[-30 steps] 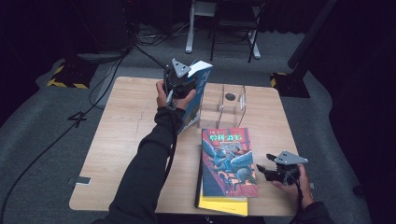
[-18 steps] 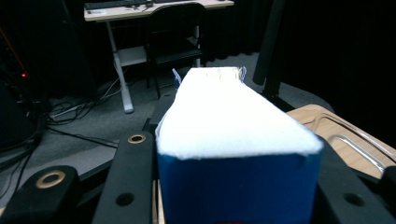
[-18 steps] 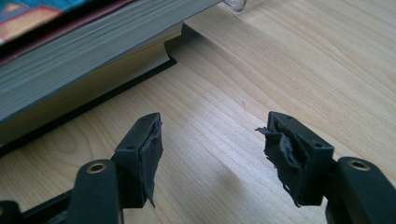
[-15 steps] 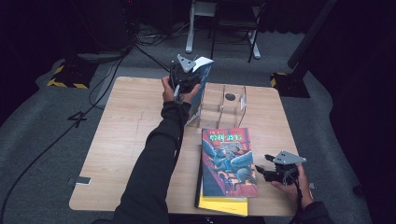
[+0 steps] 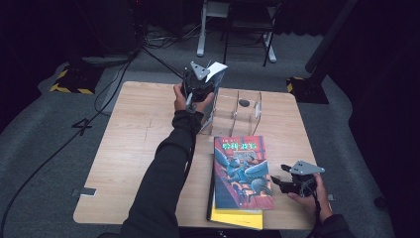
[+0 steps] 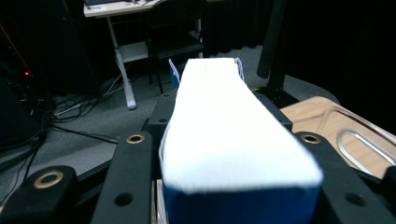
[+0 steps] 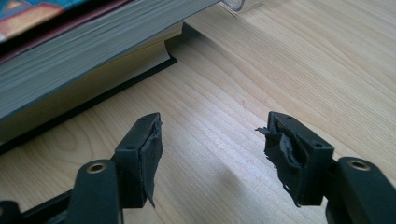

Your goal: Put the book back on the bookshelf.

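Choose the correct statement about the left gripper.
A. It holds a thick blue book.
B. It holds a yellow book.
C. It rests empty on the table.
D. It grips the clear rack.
A: the left gripper is raised above the table with its jaws clamped on the blue book, page edges facing up.

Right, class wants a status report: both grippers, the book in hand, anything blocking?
Left hand-held gripper shut on blue book, above clear rack. Right hand-held gripper open, empty, beside book stack. Rack slots look free.
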